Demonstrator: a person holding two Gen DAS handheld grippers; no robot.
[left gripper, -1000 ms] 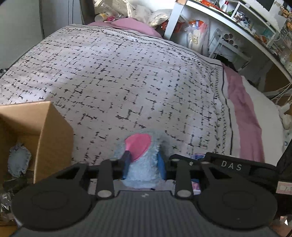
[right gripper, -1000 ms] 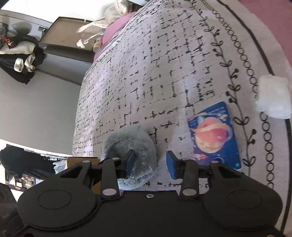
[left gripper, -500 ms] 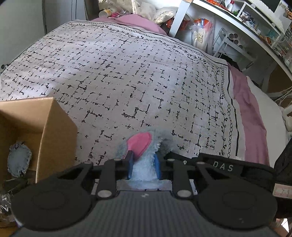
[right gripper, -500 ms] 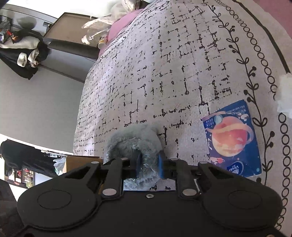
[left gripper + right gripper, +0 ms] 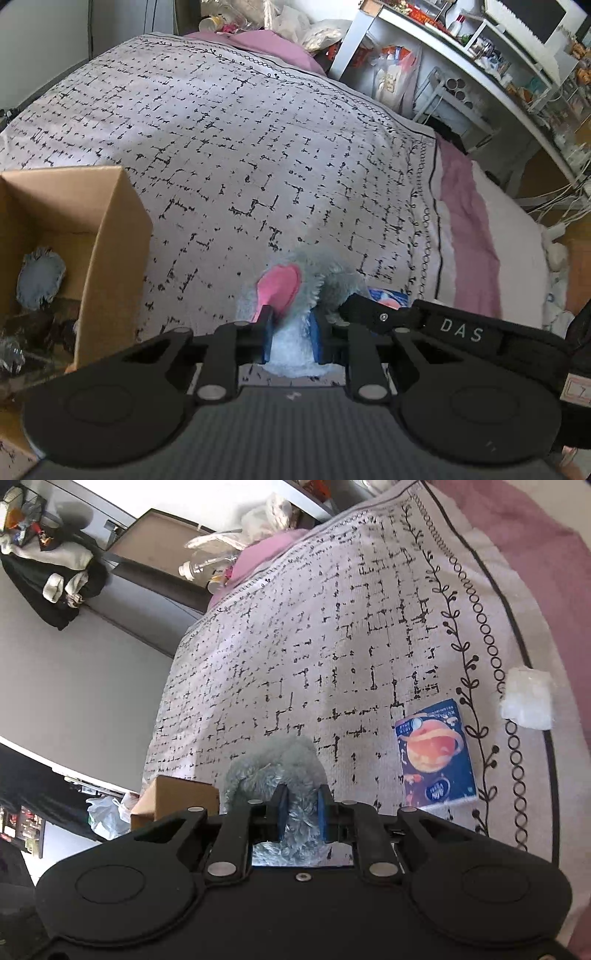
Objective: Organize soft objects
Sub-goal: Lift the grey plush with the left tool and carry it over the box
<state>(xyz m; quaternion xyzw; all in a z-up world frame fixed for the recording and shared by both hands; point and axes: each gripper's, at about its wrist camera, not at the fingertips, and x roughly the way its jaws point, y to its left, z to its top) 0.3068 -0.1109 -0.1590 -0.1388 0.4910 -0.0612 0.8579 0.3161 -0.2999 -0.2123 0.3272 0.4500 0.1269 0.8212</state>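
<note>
A fluffy pale blue plush toy (image 5: 291, 347) with a pink ear patch (image 5: 279, 289) is held over the patterned bedspread (image 5: 229, 140). My left gripper (image 5: 291, 332) is shut on its body. My right gripper (image 5: 300, 812) is shut on the same plush toy (image 5: 273, 768), and its black body shows at the right of the left wrist view. An open cardboard box (image 5: 110, 236) stands at the left with a grey-blue soft object (image 5: 40, 277) inside; its corner shows in the right wrist view (image 5: 177, 794).
A blue packet with an orange planet (image 5: 436, 753) and a white crumpled wad (image 5: 528, 698) lie on the bedspread to the right. A white shelf unit (image 5: 461, 62) with clutter stands beyond the bed. A pink sheet (image 5: 469, 221) edges the bed.
Both grippers closed on the plush toy; the right one was open a second ago. The toy has lifted slightly, and the box looks closer in the left wrist view.
</note>
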